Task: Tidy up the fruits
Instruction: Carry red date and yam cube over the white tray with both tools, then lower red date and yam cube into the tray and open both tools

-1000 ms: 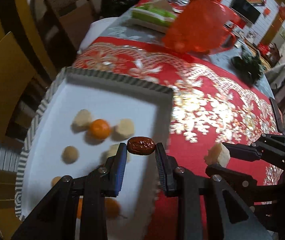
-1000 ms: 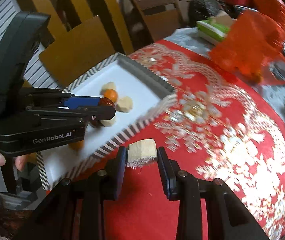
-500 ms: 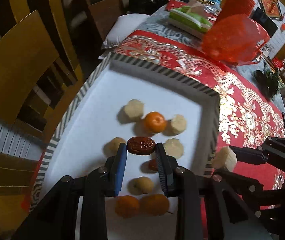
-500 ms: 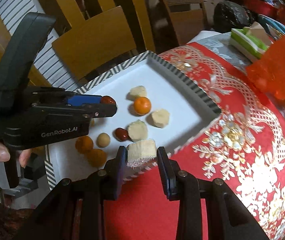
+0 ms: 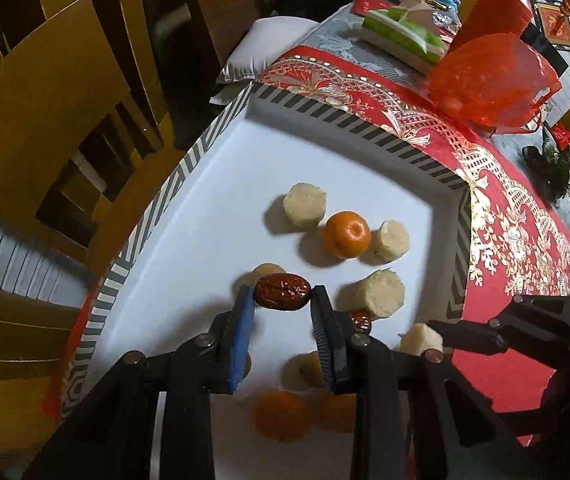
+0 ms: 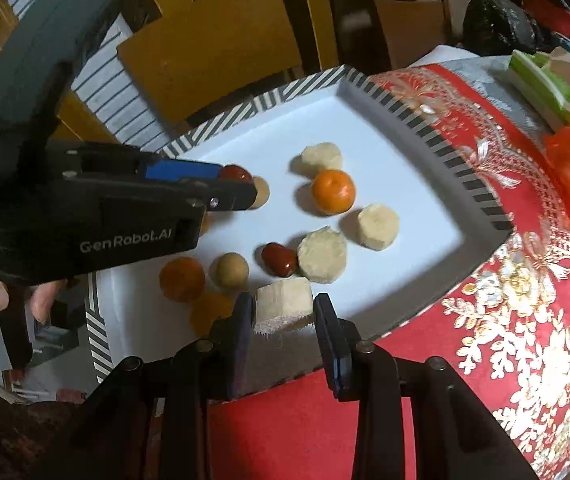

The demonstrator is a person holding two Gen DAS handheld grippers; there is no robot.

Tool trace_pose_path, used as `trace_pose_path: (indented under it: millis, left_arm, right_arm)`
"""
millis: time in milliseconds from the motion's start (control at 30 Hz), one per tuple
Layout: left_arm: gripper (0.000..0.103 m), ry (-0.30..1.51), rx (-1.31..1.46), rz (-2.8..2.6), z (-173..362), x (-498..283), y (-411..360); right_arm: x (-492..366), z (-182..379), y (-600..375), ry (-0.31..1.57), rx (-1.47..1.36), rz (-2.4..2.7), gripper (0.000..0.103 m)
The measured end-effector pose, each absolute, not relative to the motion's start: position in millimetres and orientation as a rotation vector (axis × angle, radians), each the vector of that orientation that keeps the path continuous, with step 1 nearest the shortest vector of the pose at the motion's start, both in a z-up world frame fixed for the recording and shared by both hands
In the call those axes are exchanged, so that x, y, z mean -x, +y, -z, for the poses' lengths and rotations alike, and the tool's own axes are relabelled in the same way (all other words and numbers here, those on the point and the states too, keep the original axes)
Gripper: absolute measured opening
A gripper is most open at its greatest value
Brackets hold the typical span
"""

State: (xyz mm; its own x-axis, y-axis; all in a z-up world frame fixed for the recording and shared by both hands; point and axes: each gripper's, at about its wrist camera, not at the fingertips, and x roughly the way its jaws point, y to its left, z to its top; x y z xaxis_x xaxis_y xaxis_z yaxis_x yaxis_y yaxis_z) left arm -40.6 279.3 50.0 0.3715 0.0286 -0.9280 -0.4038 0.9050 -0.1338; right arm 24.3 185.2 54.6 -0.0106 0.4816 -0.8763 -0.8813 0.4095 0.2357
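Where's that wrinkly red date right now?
The date is pinched in the left gripper, above the white tray, near a pale chunk and a round fruit.

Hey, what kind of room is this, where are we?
Most likely a home dining room. A table under a red and gold tablecloth holds a striped-rim tray of fruit, wooden chairs stand around it, and a tissue box sits at the far end.

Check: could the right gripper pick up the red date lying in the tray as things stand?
Probably not: the right gripper is shut on a pale fruit chunk. The red date lies uncovered just beyond it.
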Motion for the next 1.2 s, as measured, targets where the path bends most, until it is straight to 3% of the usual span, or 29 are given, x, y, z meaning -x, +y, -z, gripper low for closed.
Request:
trace_pose_path:
  millis: [667, 700, 833, 1100, 1200]
  left_arm:
    - [0.028, 1.181, 0.389, -0.296, -40.0, 41.4, 286.4]
    - [0.03, 1.184, 0.387, -0.294, -39.9, 41.2, 286.3]
    - [0.051, 1.171, 0.387, -0.304, -42.2, 42.0, 284.5]
    - [0.074, 1.107, 0.353, -0.367, -62.7, 46.3, 274.0]
    - [0.077, 1.074, 0.347, -0.387, -74.2, 51.2, 268.7]
  right_arm:
    - [-22.9, -34.0, 200.2, 1.183, 0.481, -1.15, 0.037]
    - [-23.2, -34.3, 200.3, 1.184, 0.469, -1.149, 0.041]
    - [-23.0, -39.3, 196.4, 1.174, 0.439, -1.153, 0.054]
    - [-20.0, -59.7, 169.6, 1.112, 0.368, -1.131, 0.067]
    - [-21.0, -69.5, 156.4, 1.079, 0.323, -1.106, 0.078]
